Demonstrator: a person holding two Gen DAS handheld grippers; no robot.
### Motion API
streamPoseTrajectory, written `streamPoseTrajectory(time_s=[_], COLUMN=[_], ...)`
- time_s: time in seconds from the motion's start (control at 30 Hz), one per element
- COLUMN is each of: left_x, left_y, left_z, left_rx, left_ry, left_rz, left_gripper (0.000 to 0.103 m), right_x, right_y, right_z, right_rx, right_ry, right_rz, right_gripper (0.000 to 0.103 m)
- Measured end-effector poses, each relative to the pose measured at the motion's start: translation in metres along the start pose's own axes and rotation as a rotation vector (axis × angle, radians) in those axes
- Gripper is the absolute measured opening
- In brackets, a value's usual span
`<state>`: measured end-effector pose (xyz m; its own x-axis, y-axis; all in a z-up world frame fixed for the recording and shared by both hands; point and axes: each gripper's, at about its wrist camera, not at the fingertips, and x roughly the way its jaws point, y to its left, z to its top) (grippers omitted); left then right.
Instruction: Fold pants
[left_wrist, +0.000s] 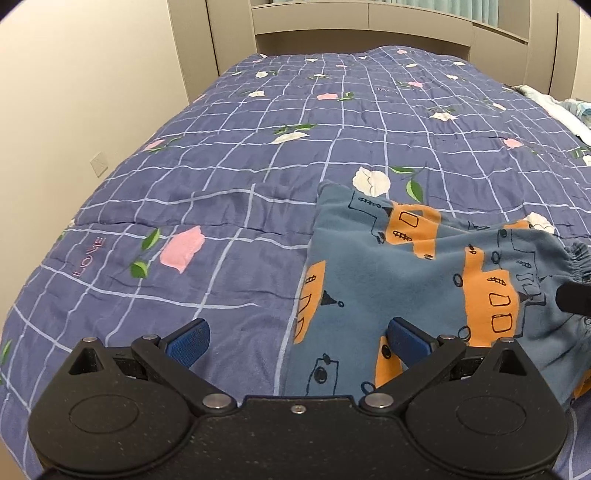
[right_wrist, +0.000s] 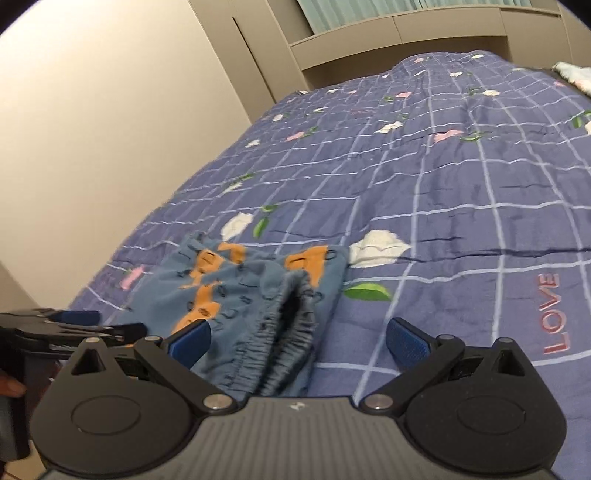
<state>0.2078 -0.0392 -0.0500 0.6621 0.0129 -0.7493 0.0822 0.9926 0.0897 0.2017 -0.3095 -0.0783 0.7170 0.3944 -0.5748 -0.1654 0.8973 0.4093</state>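
Small blue pants (left_wrist: 406, 273) with orange patches and dark line drawings lie folded on the bed quilt (left_wrist: 258, 147). In the left wrist view my left gripper (left_wrist: 299, 341) is open over the pants' left edge, its right fingertip (left_wrist: 408, 338) above the cloth, nothing held. In the right wrist view the pants (right_wrist: 255, 291) lie with the gathered elastic waistband (right_wrist: 291, 332) toward me. My right gripper (right_wrist: 297, 341) is open around the waistband end without holding it. The left gripper (right_wrist: 79, 328) shows at the left edge there, and the right gripper's tip (left_wrist: 574, 297) at the right edge in the left view.
The quilt (right_wrist: 443, 192) is purple with a white grid, flowers and the word LOVE (right_wrist: 554, 314). A beige wall (left_wrist: 74, 92) runs along the bed's left side, and a headboard with shelves (left_wrist: 362, 26) stands at the far end. Light bedding (left_wrist: 554, 103) lies at the far right.
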Motion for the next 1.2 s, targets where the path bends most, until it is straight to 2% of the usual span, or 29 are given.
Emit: streamPoseTrajectory(time_s=[0.17,0.3,0.4,0.5,0.63,0.77,0.93,1.03,1.2], left_x=[0.005,0.008,0.008,0.007,0.005,0.002,-0.005,-0.011,-0.01], left_y=[0.009,0.016,0.017,0.016,0.015,0.012,0.009,0.01,0.012], left_z=[-0.005,-0.01,-0.01,-0.009,-0.008,-0.007,-0.007,-0.008,-0.009], left_rx=[-0.045,-0.094,-0.095,-0.096,-0.095,-0.082,-0.079,-0.102,-0.121], left_ry=[-0.003,-0.003,0.0,0.007,0.017,0.024,0.024,-0.014,-0.005], left_rz=[-0.044,-0.082,-0.084,-0.081,-0.075,-0.063,-0.108,-0.143,-0.166], left_gripper=[0.103,0.103,0.103,0.103,0.103,0.102,0.102,0.095,0.081], right_x=[-0.003,-0.007,-0.01,-0.011,-0.012,-0.014,-0.017,-0.018,-0.018], right_y=[0.007,0.003,0.0,0.0,0.004,0.002,-0.003,-0.005,-0.006], right_z=[-0.008,-0.016,-0.019,-0.019,-0.02,-0.022,-0.025,-0.027,-0.03], right_rx=[-0.016,0.031,0.063,0.095,0.096,0.118,0.146,0.159,0.156], right_ry=[-0.019,-0.035,-0.052,-0.065,-0.075,-0.088,-0.098,-0.103,-0.115], right_rz=[0.069,0.171,0.19,0.174,0.106,0.076,0.053,0.054,0.052], right_gripper=[0.103,0.103,0.103,0.099,0.084,0.074,0.054,0.05,0.05])
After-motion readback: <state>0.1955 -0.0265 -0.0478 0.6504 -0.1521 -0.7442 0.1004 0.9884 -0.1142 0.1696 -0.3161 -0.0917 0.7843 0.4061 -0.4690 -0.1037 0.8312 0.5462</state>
